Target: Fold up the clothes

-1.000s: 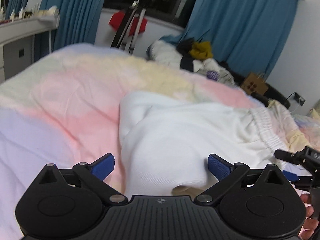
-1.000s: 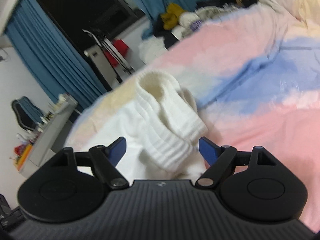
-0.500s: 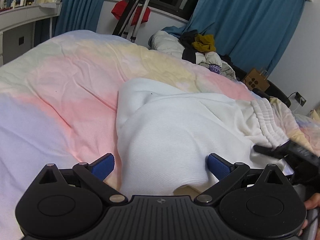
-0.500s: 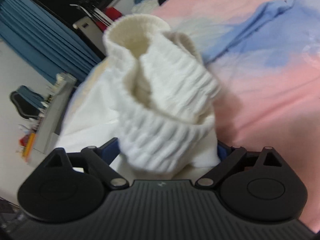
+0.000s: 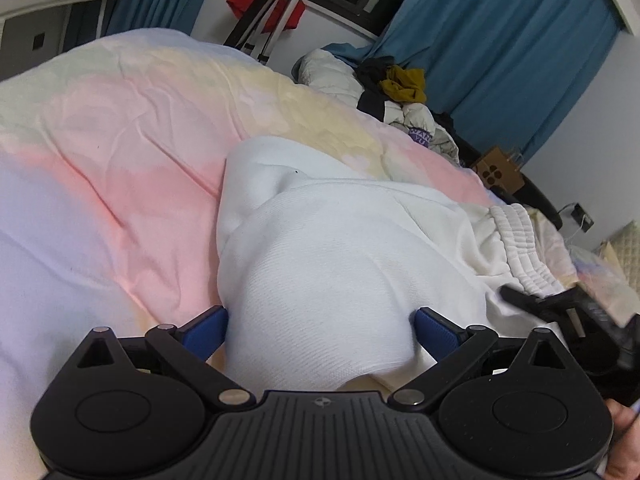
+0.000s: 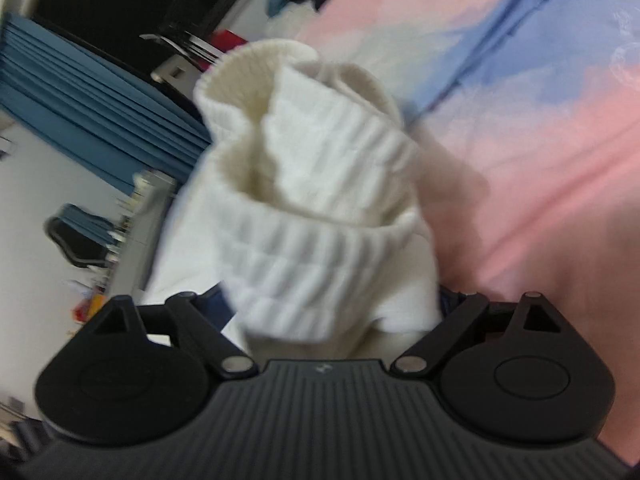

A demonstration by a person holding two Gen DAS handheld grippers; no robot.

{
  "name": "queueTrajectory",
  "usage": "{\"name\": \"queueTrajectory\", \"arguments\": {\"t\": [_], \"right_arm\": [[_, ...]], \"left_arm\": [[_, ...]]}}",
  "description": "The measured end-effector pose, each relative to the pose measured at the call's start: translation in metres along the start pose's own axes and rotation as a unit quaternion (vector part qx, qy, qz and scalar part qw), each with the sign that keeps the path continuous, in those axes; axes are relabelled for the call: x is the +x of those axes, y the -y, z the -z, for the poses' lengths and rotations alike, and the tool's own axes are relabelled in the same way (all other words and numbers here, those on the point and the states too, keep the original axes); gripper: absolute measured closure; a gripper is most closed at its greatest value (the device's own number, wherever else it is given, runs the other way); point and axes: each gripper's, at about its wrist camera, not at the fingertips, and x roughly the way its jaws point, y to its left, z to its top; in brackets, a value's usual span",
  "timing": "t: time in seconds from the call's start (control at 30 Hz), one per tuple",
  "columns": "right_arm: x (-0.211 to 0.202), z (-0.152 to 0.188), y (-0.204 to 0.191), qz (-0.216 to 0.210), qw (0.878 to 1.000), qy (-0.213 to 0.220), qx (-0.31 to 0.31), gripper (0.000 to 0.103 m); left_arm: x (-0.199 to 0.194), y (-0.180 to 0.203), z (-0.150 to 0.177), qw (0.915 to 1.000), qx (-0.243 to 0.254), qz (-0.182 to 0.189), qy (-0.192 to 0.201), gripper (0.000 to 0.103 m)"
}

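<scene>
A white garment (image 5: 328, 248) lies bunched on the pastel bedspread (image 5: 120, 168). My left gripper (image 5: 320, 330) is open, its blue pads either side of the garment's near edge, cloth bulging between them. The garment's ribbed elastic waistband (image 6: 312, 208) fills the right wrist view, lifted off the bed. My right gripper (image 6: 332, 304) has its jaws wide apart with the waistband between them; the pads are mostly hidden by cloth. The right gripper also shows in the left wrist view (image 5: 560, 300) at the waistband (image 5: 520, 248).
A pile of clothes and bedding (image 5: 384, 88) lies at the bed's far side below blue curtains (image 5: 500, 52). A tripod with red cloth (image 5: 268, 4) stands by the window. A desk (image 5: 52, 4) is at the far left. A cardboard box (image 5: 498, 168) sits at right.
Both grippers moved forward into the garment. The waistband has slid deeper between the right jaws and risen off the bed. The left pads now flank the cloth's edge.
</scene>
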Motion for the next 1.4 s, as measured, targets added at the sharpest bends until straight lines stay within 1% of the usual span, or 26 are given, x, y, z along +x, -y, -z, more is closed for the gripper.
{"name": "queueTrajectory", "arguments": {"t": [0.07,0.1,0.23,0.27,0.3,0.33,0.37,0.43,0.47,0.53,0.57,0.6,0.73,0.83,0.9,0.97,1.1,1.2,1.27,1.4], "right_arm": [[-0.011,0.000,-0.008,-0.035,0.999,0.017,-0.003,0.010],[-0.014,0.000,-0.010,-0.044,0.999,0.023,-0.005,0.010],[-0.012,-0.001,-0.008,-0.030,0.999,0.017,-0.004,0.010],[-0.009,-0.001,-0.006,-0.020,1.000,0.013,-0.004,0.011],[-0.004,0.000,-0.003,0.000,1.000,0.005,-0.002,0.016],[0.000,0.001,0.000,0.019,1.000,0.000,-0.002,0.026],[0.001,0.002,0.001,0.031,1.000,0.000,-0.003,0.028],[0.000,0.002,-0.001,0.037,0.999,0.009,-0.008,0.035],[-0.002,0.002,-0.005,0.036,0.999,0.014,-0.016,0.038],[-0.006,0.001,-0.014,0.033,0.999,0.026,-0.031,0.049],[-0.007,0.000,-0.018,0.032,0.998,0.031,-0.039,0.051],[-0.009,0.000,-0.022,0.030,0.998,0.037,-0.047,0.055],[-0.016,-0.002,-0.039,0.025,0.995,0.059,-0.077,0.060],[-0.021,-0.005,-0.052,0.018,0.992,0.076,-0.099,0.061],[-0.026,-0.014,-0.059,-0.005,0.990,0.091,-0.106,0.062],[-0.032,-0.023,-0.066,-0.030,0.988,0.106,-0.110,0.062],[-0.051,-0.046,-0.072,-0.075,0.981,0.145,-0.104,0.062],[-0.068,-0.069,-0.071,-0.096,0.975,0.177,-0.097,0.062],[-0.079,-0.085,-0.068,-0.100,0.969,0.202,-0.096,0.062],[-0.100,-0.119,-0.045,-0.107,0.960,0.249,-0.066,0.062]], "left_arm": [[0.001,-0.004,-0.001,0.9999,-0.011,0.004,-0.001,0.004],[0.001,-0.007,-0.002,0.9997,-0.024,0.009,-0.001,0.004],[0.002,-0.019,-0.003,0.9978,-0.057,0.034,0.001,0.005],[0.004,-0.021,-0.003,0.9972,-0.064,0.040,-0.002,0.006],[0.006,-0.024,-0.003,0.9965,-0.071,0.044,-0.004,0.007],[0.007,-0.026,-0.003,0.9958,-0.078,0.047,-0.007,0.009],[0.008,-0.028,-0.003,0.9956,-0.080,0.048,-0.007,0.010],[0.007,-0.027,-0.003,0.9966,-0.071,0.042,0.001,0.018],[0.006,-0.026,-0.002,0.9972,-0.065,0.036,0.004,0.020],[0.003,-0.024,-0.001,0.9979,-0.057,0.030,0.008,0.028],[0.002,-0.023,-0.001,0.9982,-0.053,0.027,0.011,0.030],[0.000,-0.020,0.000,0.9983,-0.050,0.025,0.015,0.035],[-0.009,-0.014,-0.002,0.9976,-0.059,0.022,0.028,0.047],[-0.020,-0.005,-0.010,0.9958,-0.074,0.026,0.047,0.053],[-0.029,0.004,-0.016,0.9947,-0.079,0.028,0.060,0.054],[-0.037,0.015,-0.025,0.9933,-0.082,0.038,0.072,0.055],[-0.040,0.045,-0.047,0.9898,-0.087,0.077,0.082,0.055],[-0.028,0.081,-0.066,0.9896,-0.070,0.089,0.089,0.055],[-0.016,0.108,-0.075,0.9891,-0.054,0.096,0.097,0.055],[0.024,0.165,-0.090,0.9871,-0.027,0.119,0.103,0.055]]}}
